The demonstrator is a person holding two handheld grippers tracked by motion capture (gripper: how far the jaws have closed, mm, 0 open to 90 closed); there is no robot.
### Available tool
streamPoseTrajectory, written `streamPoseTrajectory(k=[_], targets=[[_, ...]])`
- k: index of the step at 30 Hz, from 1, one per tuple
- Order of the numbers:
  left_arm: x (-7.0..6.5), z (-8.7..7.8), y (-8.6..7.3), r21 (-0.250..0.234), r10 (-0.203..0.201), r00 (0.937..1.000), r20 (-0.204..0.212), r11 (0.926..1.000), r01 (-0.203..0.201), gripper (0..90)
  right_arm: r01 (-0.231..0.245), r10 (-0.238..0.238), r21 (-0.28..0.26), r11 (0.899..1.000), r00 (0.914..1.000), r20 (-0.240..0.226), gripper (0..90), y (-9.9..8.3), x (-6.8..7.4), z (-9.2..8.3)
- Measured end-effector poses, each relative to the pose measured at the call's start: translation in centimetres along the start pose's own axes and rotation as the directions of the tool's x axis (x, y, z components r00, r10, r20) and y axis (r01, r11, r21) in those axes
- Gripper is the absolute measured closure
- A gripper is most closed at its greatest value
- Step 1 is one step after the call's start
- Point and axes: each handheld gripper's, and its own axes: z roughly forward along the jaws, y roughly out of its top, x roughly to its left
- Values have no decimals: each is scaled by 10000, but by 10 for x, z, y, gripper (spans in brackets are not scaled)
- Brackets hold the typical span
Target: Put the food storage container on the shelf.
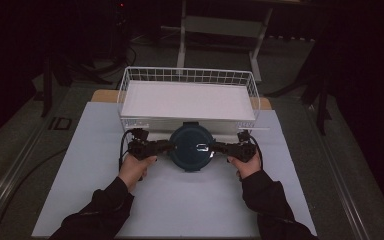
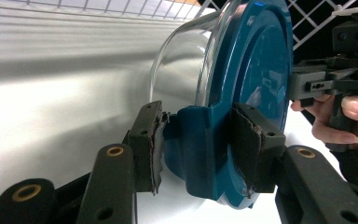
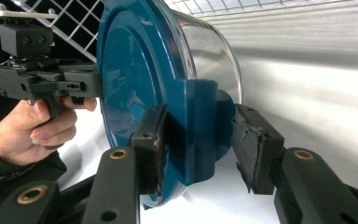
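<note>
Bowl point(image 1: 192, 147) is held over the counter point(image 1: 180, 200), at 6 o'clock of the basket point(image 1: 188, 75). Left gripper point(image 2: 200, 144) and right gripper point(image 3: 198, 140) are clamped on opposite lid tabs only. Risk: the lid is popped off and the glass is dropped.

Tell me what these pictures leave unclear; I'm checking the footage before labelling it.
- Contents of the round glass container with dark blue lid: high view, lid covers it; gripper views, glare on glass.
- White wire basket: gripper views cut it off at the frame edge.
</note>
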Motion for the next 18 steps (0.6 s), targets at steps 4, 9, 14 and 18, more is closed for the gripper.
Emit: streamPoseTrajectory(k=[4, 9, 14, 18], targets=[[8, 4, 0, 73, -236, 9997, 9, 9997, 236, 551, 337, -331, -234, 9992, 9991, 263, 557, 2, -7, 8], [8, 6, 2, -462, -73, 9999, -147, 9989, 66, 549, 801, -763, -397, 9960, 9931, 890, 614, 3, -5, 11], [7, 11, -4, -691, 228, 9986, -475, 9973, -261, 537, 773, -712, -325, 9965, 9850, 1573, 576, 6, 2, 12], [7, 12, 0, -889, 141, 9967, -805, 9958, -213, 532, 652, -527, -677, 9956, 9835, 1728, 557, 6, 2, 16]])
